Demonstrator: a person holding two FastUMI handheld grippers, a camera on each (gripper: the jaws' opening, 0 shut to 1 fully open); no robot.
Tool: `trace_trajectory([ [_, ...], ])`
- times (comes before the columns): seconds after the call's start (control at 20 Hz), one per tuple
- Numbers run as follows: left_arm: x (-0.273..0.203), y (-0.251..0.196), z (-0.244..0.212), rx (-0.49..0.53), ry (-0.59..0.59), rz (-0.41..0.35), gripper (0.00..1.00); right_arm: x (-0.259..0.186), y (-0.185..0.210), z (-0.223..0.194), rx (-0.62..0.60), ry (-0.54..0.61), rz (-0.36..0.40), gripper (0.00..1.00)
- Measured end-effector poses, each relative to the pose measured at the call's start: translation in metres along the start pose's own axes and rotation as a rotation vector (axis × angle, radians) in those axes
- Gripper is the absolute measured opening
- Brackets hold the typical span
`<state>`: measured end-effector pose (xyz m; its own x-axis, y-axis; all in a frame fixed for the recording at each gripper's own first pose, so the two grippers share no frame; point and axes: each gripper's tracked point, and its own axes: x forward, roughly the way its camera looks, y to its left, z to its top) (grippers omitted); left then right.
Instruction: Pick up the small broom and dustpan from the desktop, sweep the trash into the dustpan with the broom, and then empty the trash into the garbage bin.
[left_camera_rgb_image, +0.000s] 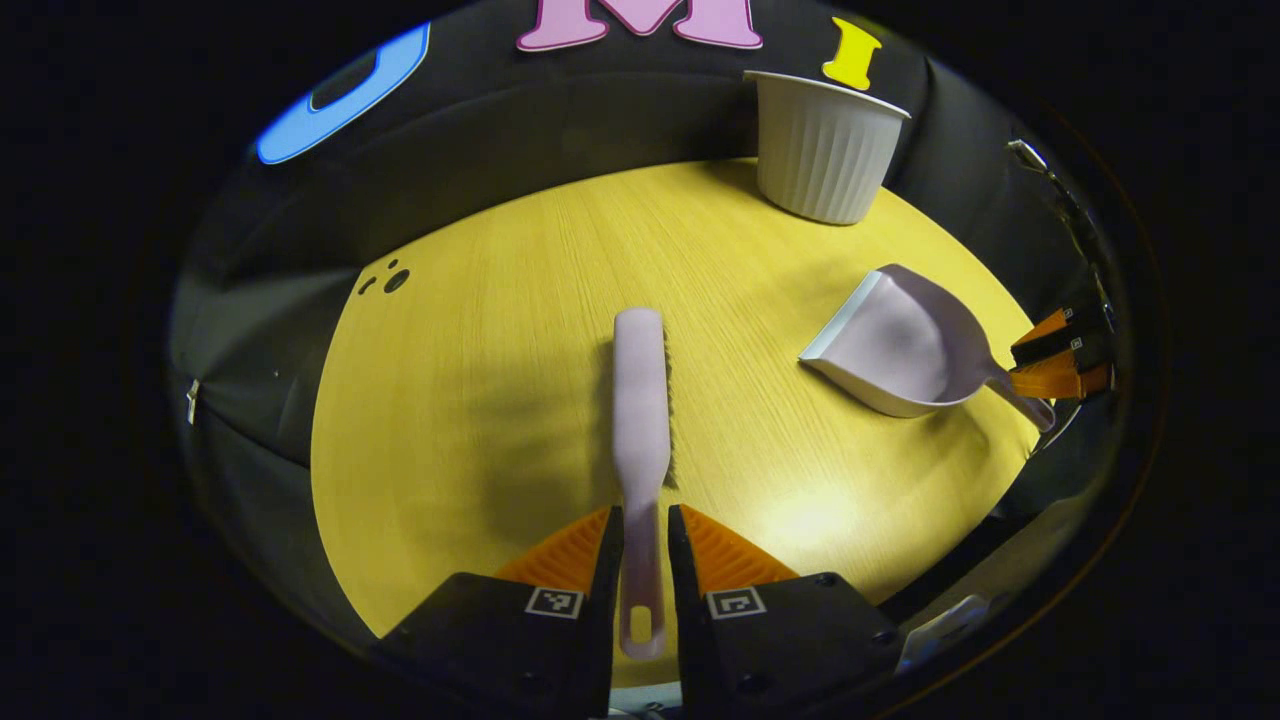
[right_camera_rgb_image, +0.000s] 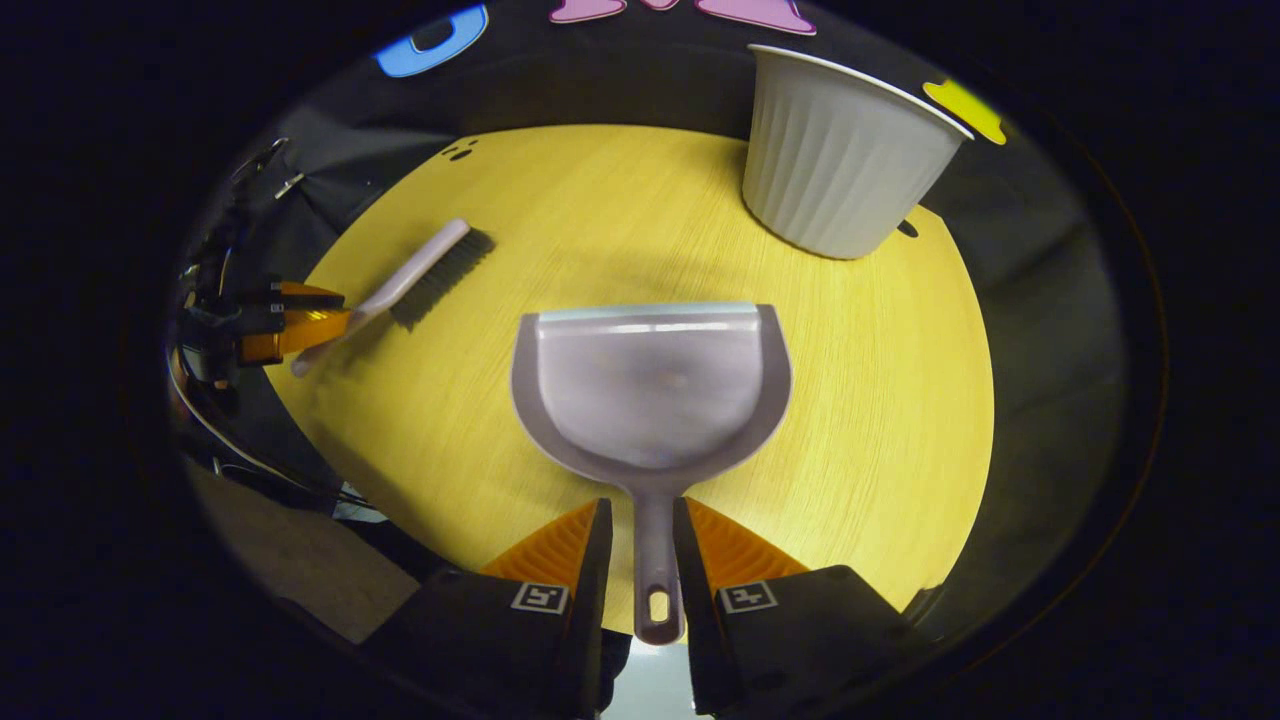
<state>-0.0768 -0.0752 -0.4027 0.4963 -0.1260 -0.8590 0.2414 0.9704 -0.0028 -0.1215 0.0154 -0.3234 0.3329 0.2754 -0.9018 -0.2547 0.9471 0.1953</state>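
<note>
A pale pink small broom (left_camera_rgb_image: 641, 385) lies along the yellow round desktop (left_camera_rgb_image: 480, 400), bristles to its right side. My left gripper (left_camera_rgb_image: 645, 518) is shut on its thin handle. The same broom (right_camera_rgb_image: 430, 265) appears at the left of the right gripper view, with the left gripper (right_camera_rgb_image: 300, 332) at its handle end. A pale grey-pink dustpan (right_camera_rgb_image: 650, 385) rests on the desktop with its mouth facing away, and my right gripper (right_camera_rgb_image: 640, 508) is shut on its handle. The left gripper view has the dustpan (left_camera_rgb_image: 900, 345) at right, the right gripper (left_camera_rgb_image: 1060, 362) behind it. Small dark trash bits (left_camera_rgb_image: 390, 280) lie near the far left edge.
A white ribbed garbage bin (right_camera_rgb_image: 840, 160) stands at the desktop's far right edge; the left gripper view also has the bin (left_camera_rgb_image: 825, 150). A small dark speck (right_camera_rgb_image: 905, 230) lies beside its base. Black cloth walls surround the table, with cables (right_camera_rgb_image: 230, 440) at the left.
</note>
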Motion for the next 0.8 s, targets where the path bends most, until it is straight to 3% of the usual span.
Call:
trace_trajectory([
  [0.05,-0.008,0.000,0.006,-0.001,-0.020,0.004,0.27,-0.008,0.003,0.007,-0.003,-0.030,0.007,0.40],
  [0.2,-0.034,-0.003,0.033,-0.012,-0.122,0.010,0.30,-0.032,0.010,0.033,-0.005,-0.140,0.016,0.36],
  [0.25,-0.044,-0.004,0.045,-0.016,-0.166,0.012,0.30,-0.040,0.011,0.044,-0.008,-0.184,0.012,0.43],
  [0.3,-0.054,-0.004,0.058,-0.020,-0.214,0.015,0.31,-0.049,0.012,0.056,-0.016,-0.234,0.004,0.36],
  [0.4,-0.076,-0.006,0.085,-0.037,-0.315,0.016,0.27,-0.065,0.018,0.084,-0.027,-0.345,-0.014,0.40],
  [0.55,-0.112,-0.009,0.123,-0.069,-0.449,-0.005,0.34,-0.095,0.029,0.121,-0.036,-0.483,-0.038,0.36],
  [0.6,-0.123,-0.008,0.130,-0.077,-0.490,-0.004,0.27,-0.104,0.031,0.130,-0.038,-0.521,-0.046,0.36],
  [0.65,-0.136,-0.005,0.140,-0.083,-0.531,0.001,0.34,-0.114,0.035,0.139,-0.039,-0.557,-0.052,0.39],
  [0.8,-0.164,-0.004,0.166,-0.071,-0.654,-0.002,0.30,-0.138,0.045,0.160,-0.046,-0.655,-0.072,0.36],
])
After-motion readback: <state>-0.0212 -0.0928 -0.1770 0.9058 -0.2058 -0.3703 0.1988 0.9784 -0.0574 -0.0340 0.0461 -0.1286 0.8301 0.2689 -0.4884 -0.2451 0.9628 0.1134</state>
